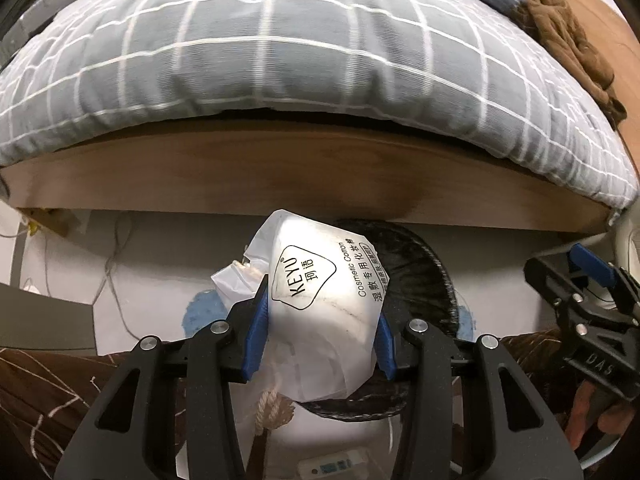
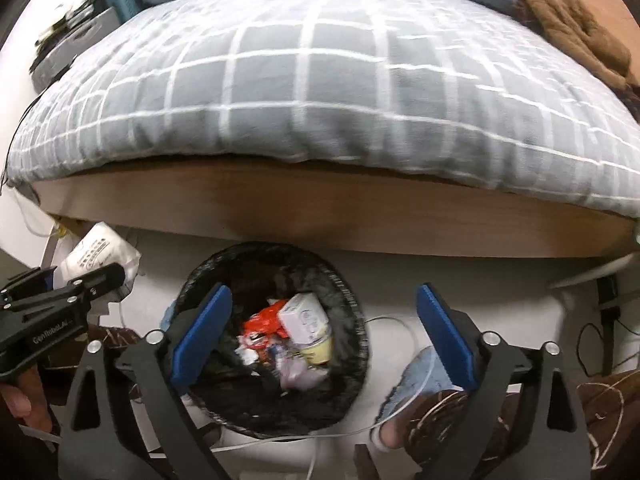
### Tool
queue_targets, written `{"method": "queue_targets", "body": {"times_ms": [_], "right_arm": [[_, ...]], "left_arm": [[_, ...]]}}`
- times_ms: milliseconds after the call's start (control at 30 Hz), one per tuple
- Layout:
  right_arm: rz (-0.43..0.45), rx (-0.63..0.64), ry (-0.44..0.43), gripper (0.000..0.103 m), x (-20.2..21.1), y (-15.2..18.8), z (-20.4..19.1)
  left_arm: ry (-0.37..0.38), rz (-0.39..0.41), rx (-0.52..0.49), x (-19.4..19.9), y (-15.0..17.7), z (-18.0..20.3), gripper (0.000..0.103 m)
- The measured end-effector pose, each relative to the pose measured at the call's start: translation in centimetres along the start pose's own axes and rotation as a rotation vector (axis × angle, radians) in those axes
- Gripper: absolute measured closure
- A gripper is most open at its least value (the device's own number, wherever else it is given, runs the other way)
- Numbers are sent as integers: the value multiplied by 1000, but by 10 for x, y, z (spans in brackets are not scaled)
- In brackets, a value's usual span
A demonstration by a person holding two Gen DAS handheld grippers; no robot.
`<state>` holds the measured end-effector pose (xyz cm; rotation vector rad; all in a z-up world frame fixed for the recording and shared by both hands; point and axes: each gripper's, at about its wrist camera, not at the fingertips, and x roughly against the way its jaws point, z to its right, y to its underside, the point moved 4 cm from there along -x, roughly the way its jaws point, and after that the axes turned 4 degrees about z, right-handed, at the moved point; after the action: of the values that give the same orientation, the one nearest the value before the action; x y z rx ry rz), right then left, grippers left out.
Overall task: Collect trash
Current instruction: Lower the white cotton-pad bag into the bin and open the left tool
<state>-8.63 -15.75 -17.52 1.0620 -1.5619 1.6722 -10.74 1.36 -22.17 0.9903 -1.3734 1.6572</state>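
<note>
Left gripper [image 1: 320, 336] is clamping the cotton-pad bag [image 1: 320, 300] beside the bin [image 2: 276, 336]; right gripper [image 2: 324, 340] is hanging empty, jaws wide. Early release risks missing the rim.

Wooden bed [image 1: 280, 184], checked grey duvet [image 1: 280, 60], pale floor [image 1: 160, 248]

White cotton-pad bag [image 1: 320, 312] pinched above black-lined trash bin [image 2: 344, 408], half-full

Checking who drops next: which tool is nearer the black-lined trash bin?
Right. The right tool hangs open directly over the trash bin. The left tool, clamping a white cotton-pad bag, sits off to the bin's side.
</note>
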Motion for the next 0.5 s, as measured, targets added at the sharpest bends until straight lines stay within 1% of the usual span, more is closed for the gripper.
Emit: {"method": "queue_targets", "body": {"times_ms": [133, 300, 500], "right_arm": [[13, -31, 41, 8, 6, 2, 25], [35, -64, 80, 8, 14, 1, 50], [56, -84, 106, 8, 19, -1, 65]], "left_arm": [[23, -6, -37, -3, 0, 23, 60], [43, -13, -82, -10, 3, 49, 60], [59, 2, -106, -11, 2, 71, 59]]}}
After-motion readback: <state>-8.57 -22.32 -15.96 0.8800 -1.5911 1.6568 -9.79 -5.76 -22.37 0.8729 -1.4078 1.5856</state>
